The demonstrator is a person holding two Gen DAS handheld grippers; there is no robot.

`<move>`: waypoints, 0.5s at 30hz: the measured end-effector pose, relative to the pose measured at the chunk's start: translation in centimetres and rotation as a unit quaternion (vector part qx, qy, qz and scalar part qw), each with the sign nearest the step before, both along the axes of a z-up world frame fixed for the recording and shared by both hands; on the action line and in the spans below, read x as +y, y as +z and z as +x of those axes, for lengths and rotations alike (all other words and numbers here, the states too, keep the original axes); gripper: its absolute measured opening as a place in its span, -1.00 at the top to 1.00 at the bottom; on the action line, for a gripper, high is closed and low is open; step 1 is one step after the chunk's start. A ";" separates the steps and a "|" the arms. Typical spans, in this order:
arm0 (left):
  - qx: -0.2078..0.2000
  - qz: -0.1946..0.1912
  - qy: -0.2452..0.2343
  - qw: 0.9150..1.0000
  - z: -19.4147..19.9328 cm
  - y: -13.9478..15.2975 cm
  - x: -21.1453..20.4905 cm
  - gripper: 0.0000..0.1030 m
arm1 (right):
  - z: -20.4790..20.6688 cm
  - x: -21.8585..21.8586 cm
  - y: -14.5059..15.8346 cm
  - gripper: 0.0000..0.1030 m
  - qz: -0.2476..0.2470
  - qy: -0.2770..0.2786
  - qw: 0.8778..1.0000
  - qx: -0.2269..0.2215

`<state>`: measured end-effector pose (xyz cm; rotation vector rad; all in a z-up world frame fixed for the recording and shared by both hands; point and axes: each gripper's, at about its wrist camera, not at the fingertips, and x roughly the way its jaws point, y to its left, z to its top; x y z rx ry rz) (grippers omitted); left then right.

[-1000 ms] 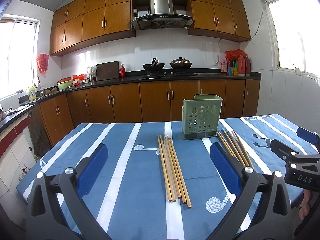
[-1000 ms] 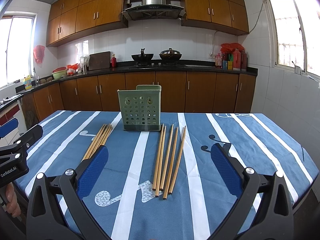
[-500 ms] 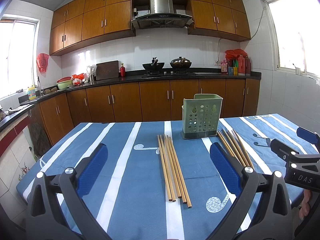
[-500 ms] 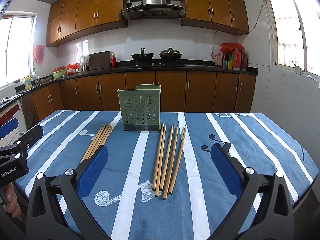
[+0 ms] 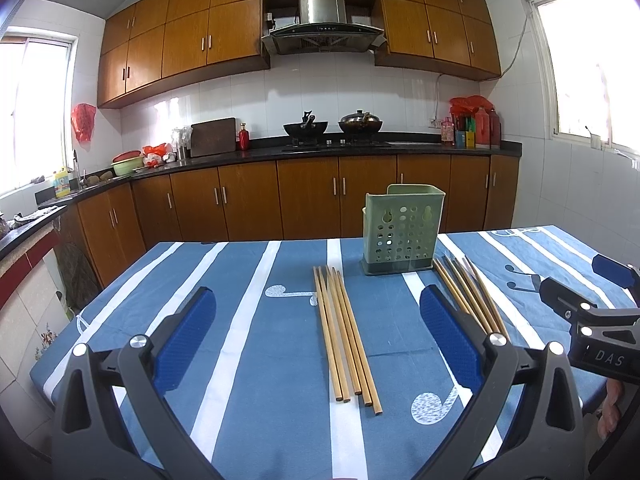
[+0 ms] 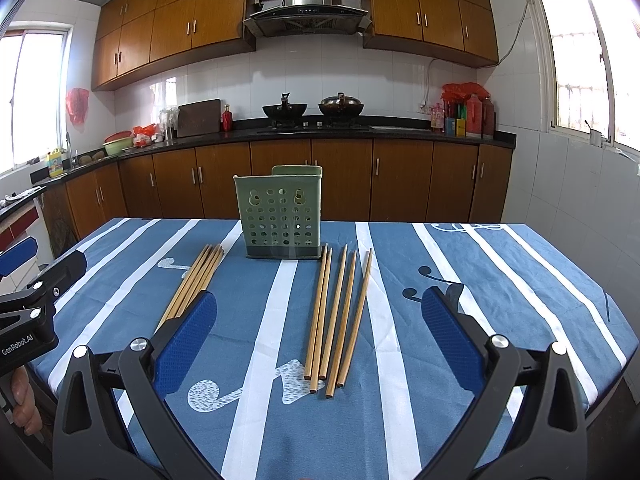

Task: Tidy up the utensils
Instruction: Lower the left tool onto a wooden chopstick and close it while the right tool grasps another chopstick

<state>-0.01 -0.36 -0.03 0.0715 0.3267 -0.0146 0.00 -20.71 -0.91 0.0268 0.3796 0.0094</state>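
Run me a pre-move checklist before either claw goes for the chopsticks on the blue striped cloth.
1. Left claw open and empty: ok.
2. Right claw open and empty: ok.
3. Green holder upright on the tablecloth, top unobstructed: ok.
4. Left bundle of chopsticks lies straight ahead between the left claw's fingers, ends toward the camera: ok.
5. Right set of chopsticks lies ahead of the right claw, fanned slightly apart, so one pinch may not gather all: not ok.
6. Holder empty inside: cannot tell, though nothing sticks up above its rim.
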 end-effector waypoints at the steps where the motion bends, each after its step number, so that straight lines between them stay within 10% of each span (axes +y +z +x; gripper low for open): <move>1: 0.001 0.000 0.000 1.000 -0.1 -0.3 0.1 -0.92 | 0.1 -0.1 0.1 -0.97 0.000 0.000 1.000 0.001; 15: 0.073 -0.014 0.026 0.997 2.4 -2.7 1.3 -0.93 | 3.7 -3.0 -3.2 -0.85 0.055 -0.036 0.993 0.099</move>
